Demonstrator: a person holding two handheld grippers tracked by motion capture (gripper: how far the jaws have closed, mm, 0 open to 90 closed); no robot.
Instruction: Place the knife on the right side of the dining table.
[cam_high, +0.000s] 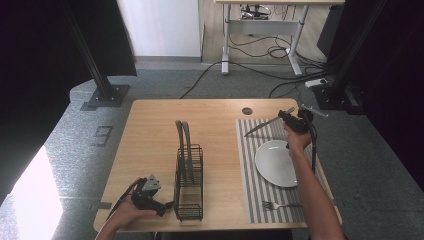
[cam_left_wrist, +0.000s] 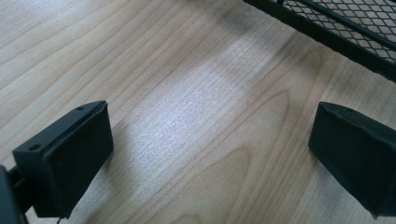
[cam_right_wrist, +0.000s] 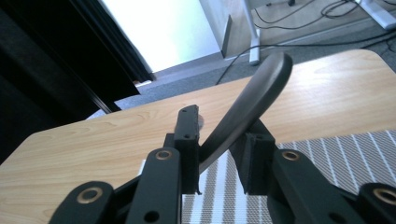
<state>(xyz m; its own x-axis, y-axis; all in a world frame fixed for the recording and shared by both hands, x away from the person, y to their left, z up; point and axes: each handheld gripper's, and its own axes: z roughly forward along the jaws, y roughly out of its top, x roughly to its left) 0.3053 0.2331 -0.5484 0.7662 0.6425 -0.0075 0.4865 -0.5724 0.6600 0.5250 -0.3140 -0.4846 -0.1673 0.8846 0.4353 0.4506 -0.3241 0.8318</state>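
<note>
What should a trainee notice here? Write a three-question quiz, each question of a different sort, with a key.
1. Fill in: the fork lies on the striped ____.
2. True or false: the left gripper has its fingers shut on the wire rack.
3. What does the right gripper hold? A fork, B knife, C spoon.
Key: 1 placemat; 2 false, its fingers stand open over the table; 3 B.
</note>
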